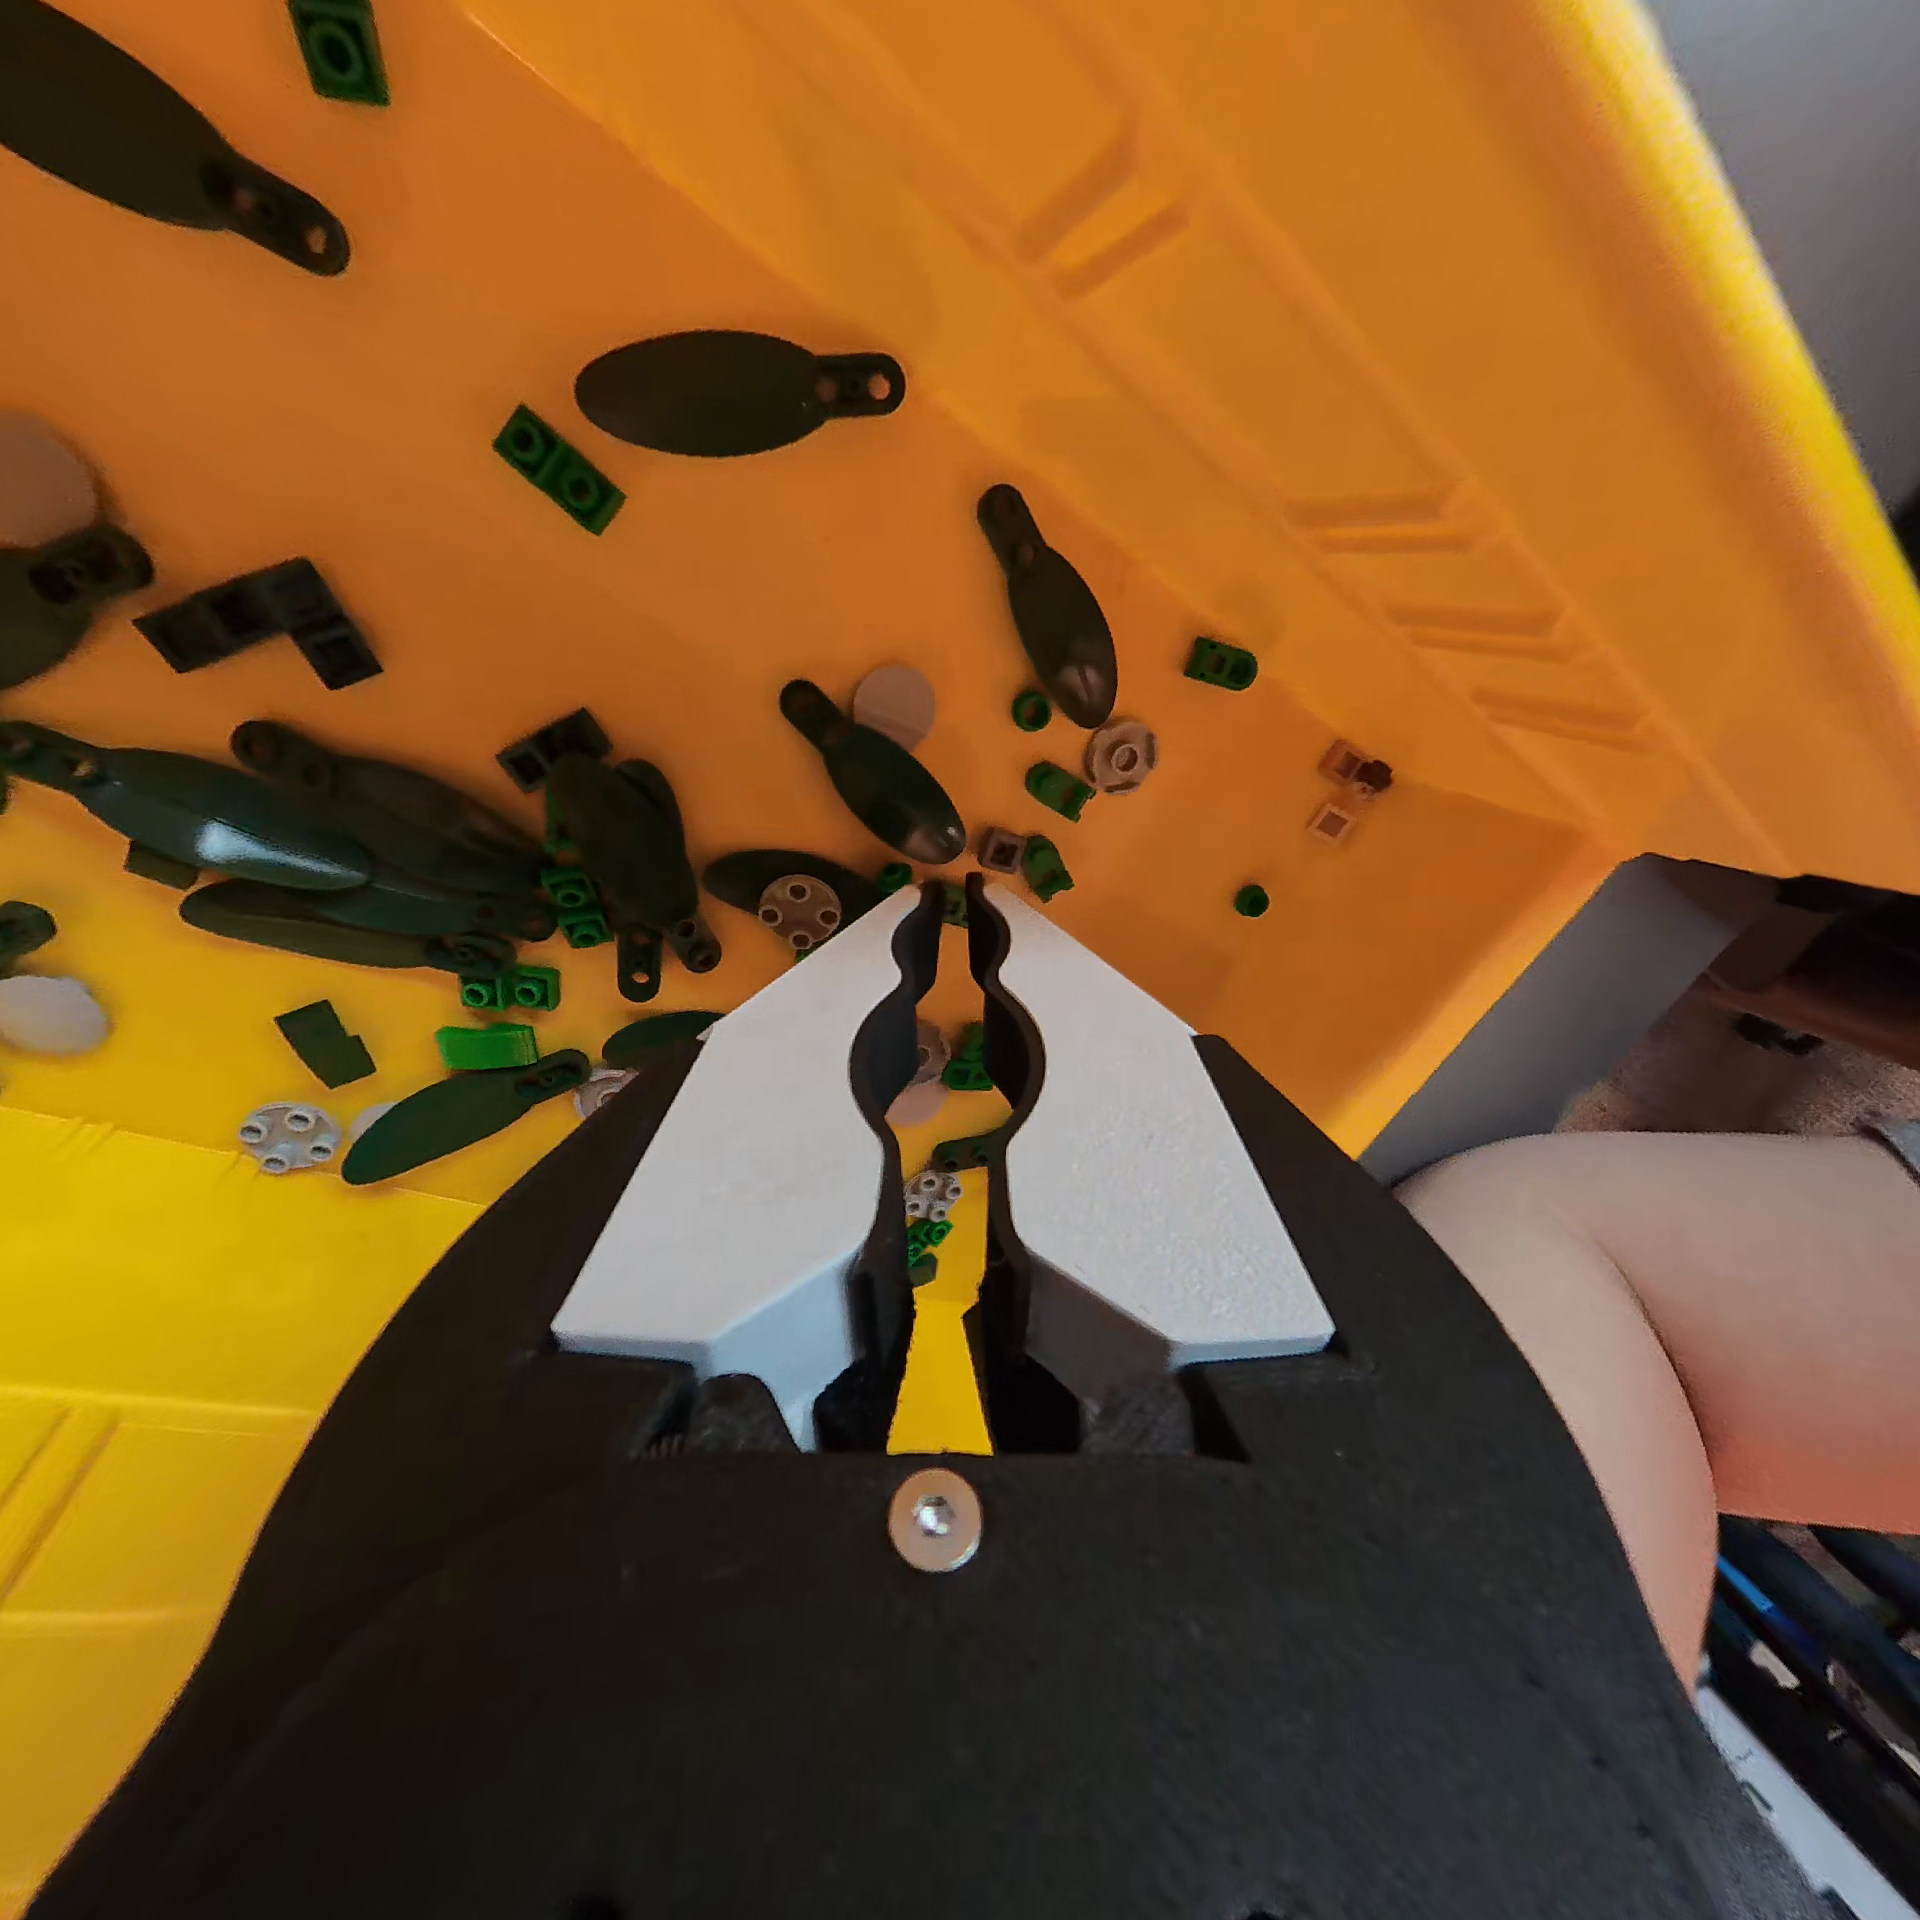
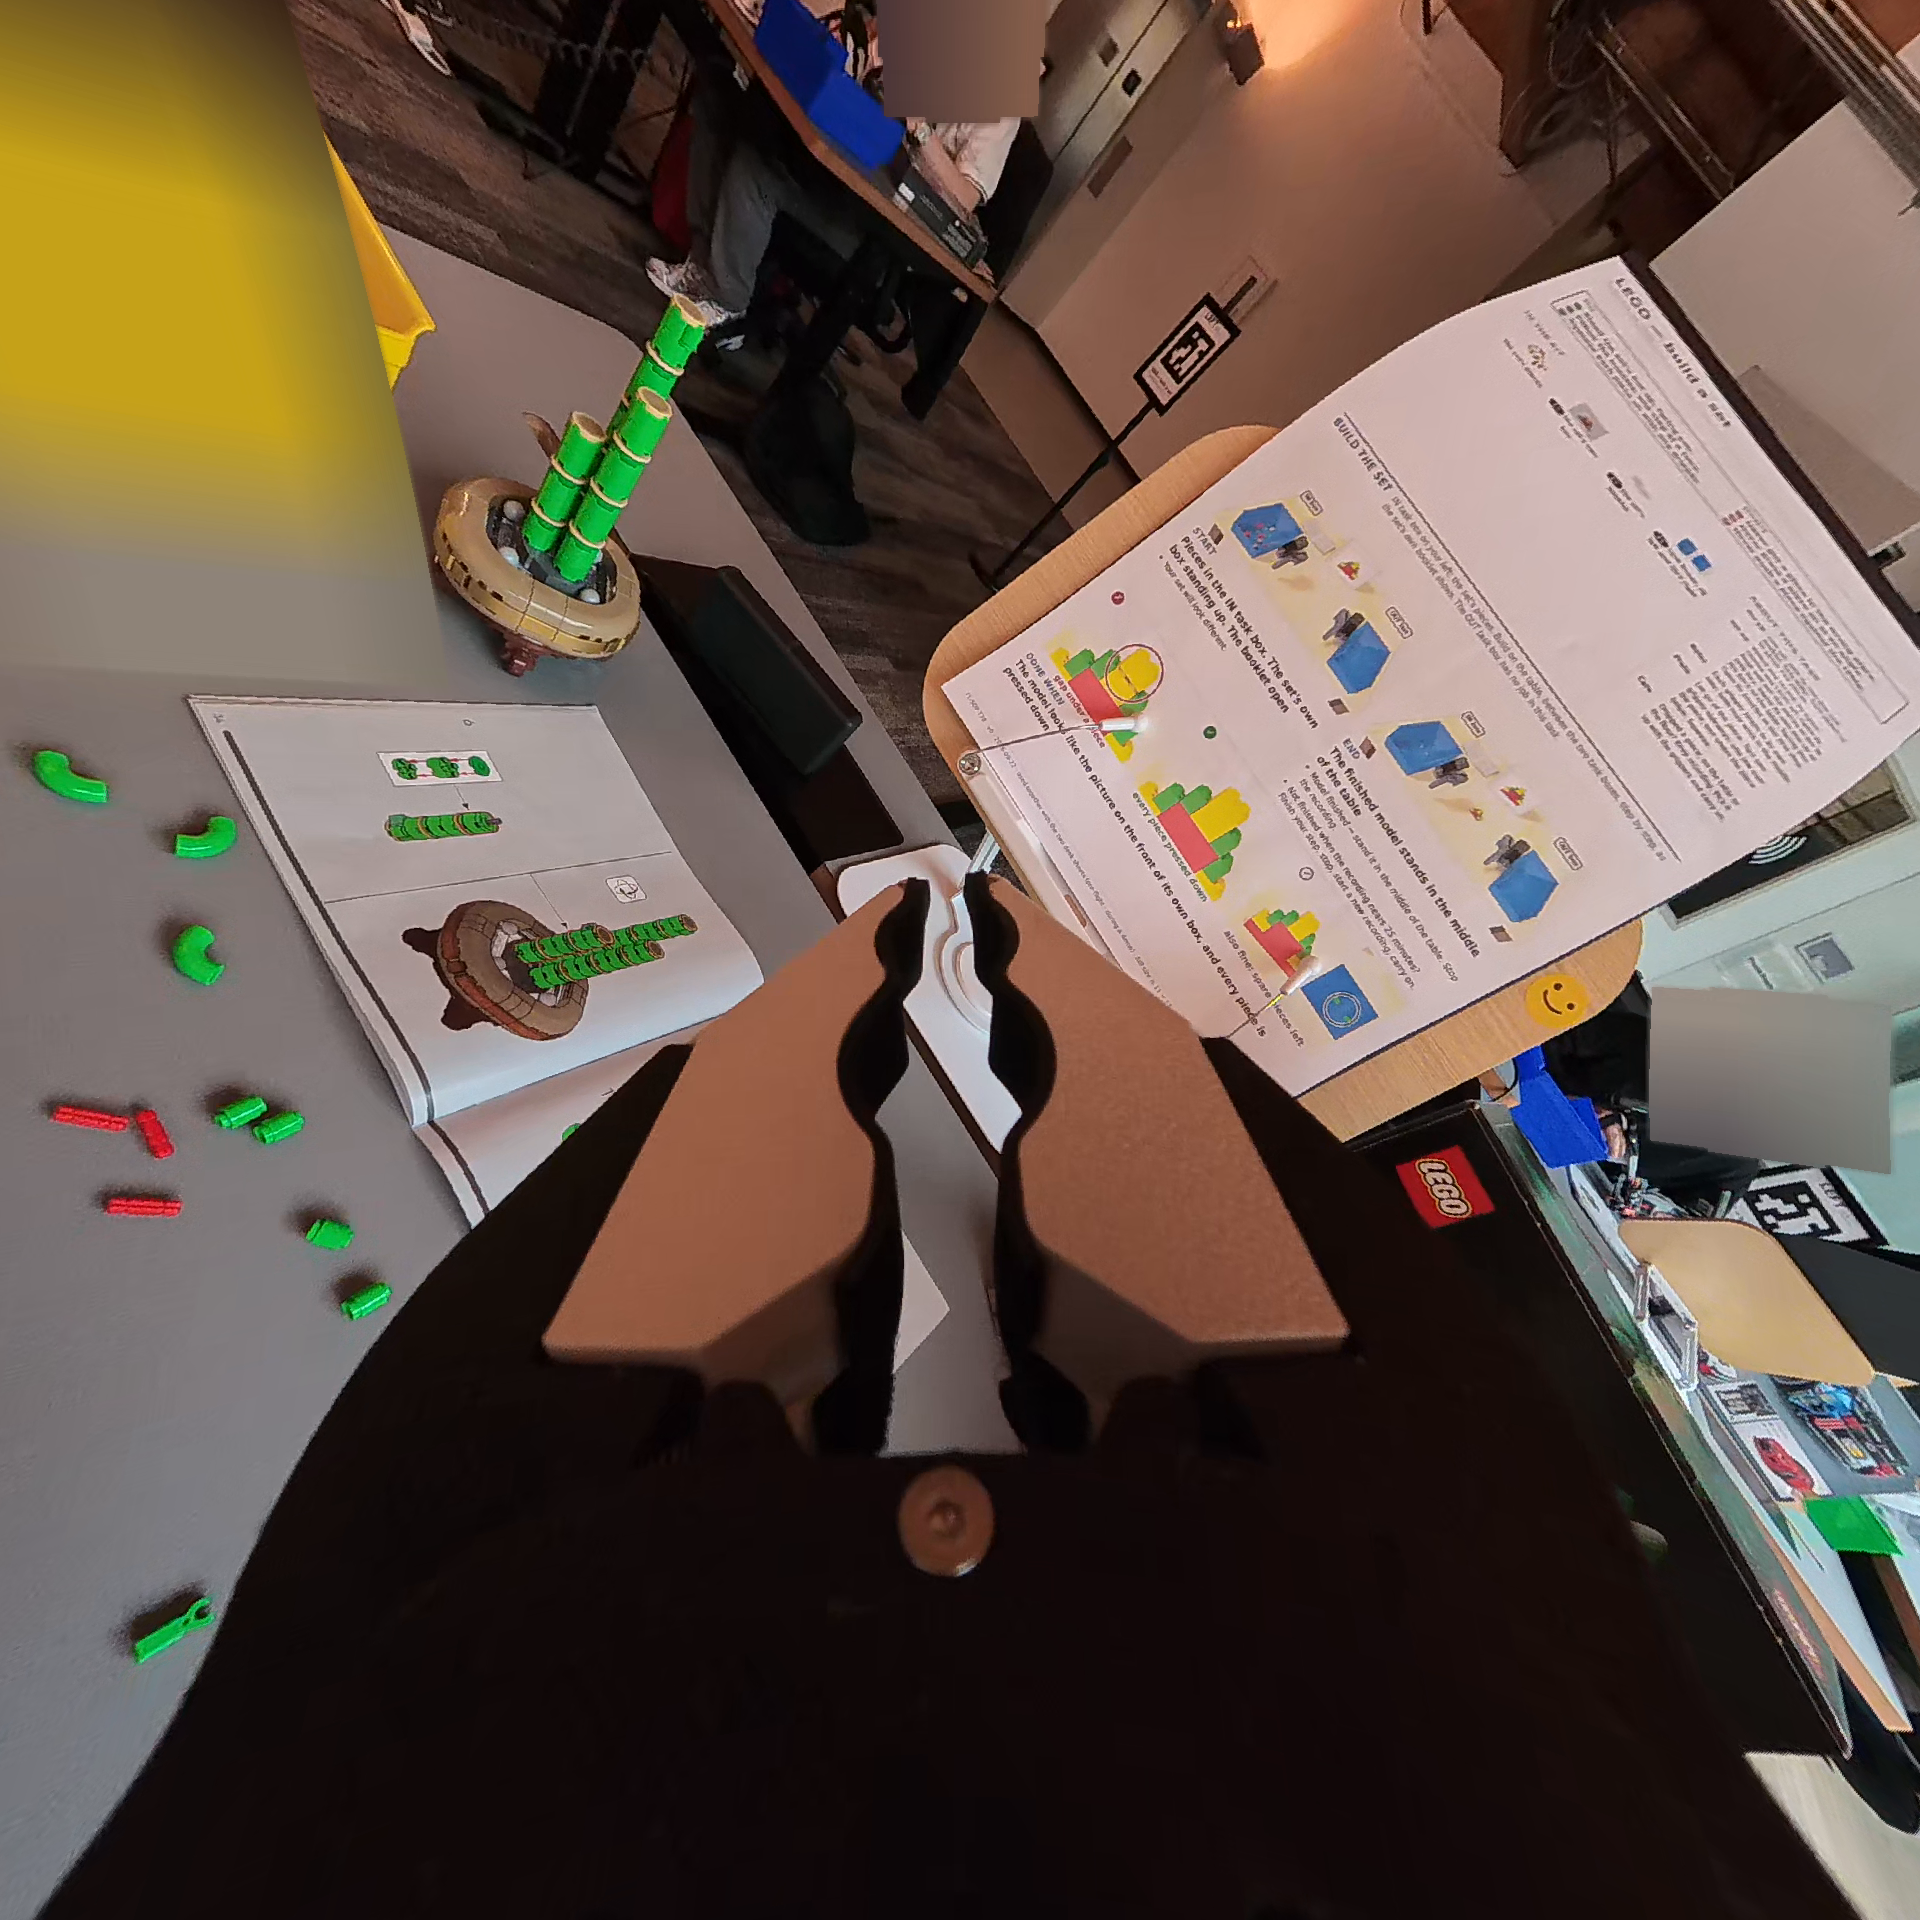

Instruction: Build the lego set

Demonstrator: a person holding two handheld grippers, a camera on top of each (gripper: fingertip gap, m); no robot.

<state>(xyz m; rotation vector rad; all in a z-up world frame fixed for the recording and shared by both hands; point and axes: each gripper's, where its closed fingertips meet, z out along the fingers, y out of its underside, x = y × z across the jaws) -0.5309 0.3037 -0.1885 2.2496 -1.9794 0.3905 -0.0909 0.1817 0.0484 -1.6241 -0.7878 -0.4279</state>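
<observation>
Yellow bin (image 1: 1351,312), scattered leaf pieces (image 1: 727,395), left claw (image 1: 954,894) nearly closed

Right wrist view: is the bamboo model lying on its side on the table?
No, the bamboo model stands upright on its round tan base on the grey table, stalks pointing up.

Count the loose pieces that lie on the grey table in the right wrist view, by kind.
Green curved pieces: 3
Red rods: 3
Small green straight pieces: 4
Long green clip piece: 1
Total: 11
</observation>
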